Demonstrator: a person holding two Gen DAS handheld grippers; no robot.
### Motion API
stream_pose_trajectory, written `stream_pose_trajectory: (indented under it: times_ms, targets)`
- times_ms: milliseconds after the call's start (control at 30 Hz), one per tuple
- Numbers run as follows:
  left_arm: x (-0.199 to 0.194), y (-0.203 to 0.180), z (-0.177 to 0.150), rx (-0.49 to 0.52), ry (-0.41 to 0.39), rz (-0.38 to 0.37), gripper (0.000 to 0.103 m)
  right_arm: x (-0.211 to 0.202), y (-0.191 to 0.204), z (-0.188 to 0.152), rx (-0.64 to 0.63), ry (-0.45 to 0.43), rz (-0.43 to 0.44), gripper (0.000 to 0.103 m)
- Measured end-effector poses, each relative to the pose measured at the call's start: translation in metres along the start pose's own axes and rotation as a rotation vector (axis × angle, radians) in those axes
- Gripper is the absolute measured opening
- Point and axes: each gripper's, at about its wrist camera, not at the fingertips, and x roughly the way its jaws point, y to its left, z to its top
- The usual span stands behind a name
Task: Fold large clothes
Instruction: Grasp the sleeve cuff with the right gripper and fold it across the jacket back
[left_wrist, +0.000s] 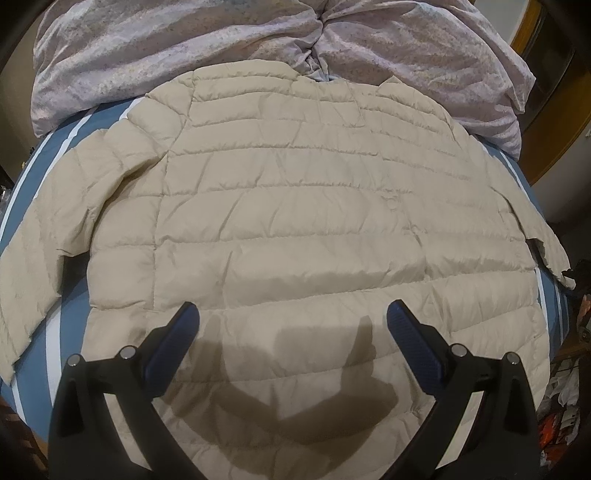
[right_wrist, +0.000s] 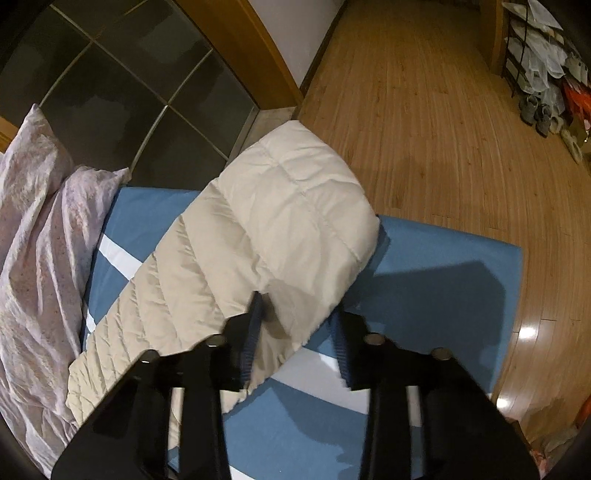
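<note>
A cream quilted puffer jacket lies spread flat, back up, on a blue bed sheet with white stripes. Its sleeves reach out to both sides. My left gripper is open and empty, hovering above the jacket's lower hem. In the right wrist view one sleeve of the jacket runs across the bed toward its edge. My right gripper is open, its jaws on either side of the sleeve's cuff end, not closed on it.
A crumpled pale pink duvet is heaped behind the jacket's collar and shows at the left of the right wrist view. The bed edge drops to a wooden floor. Shoes and clutter stand far right.
</note>
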Motion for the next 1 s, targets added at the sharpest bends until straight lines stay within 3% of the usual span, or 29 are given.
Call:
stream_pose_trajectory:
  times_ms: [67,133,433,600,800,1000]
  targets:
    - [0.001,0.0,0.0,-0.001,0.003,-0.004,0.101,0.001,0.001,0.0,-0.01,-0.006,0.011,0.015]
    - [0.001,0.0,0.0,-0.002,0.004,-0.004,0.101,0.003,0.004,-0.001,-0.024,-0.002,0.026,0.009]
    - [0.001,0.011,0.005,-0.039,0.001,-0.014,0.101,-0.025,0.048,-0.008,-0.208,-0.121,0.133,0.006]
    - [-0.001,0.018,0.011,-0.066,-0.011,-0.038,0.101,-0.043,0.086,-0.02,-0.326,-0.146,0.244,0.006]
    - [-0.001,0.025,0.02,-0.098,-0.019,-0.075,0.101,-0.054,0.143,-0.061,-0.487,-0.094,0.4,0.006]
    - [-0.002,0.033,0.028,-0.143,-0.036,-0.116,0.101,-0.049,0.197,-0.12,-0.63,0.038,0.537,0.006]
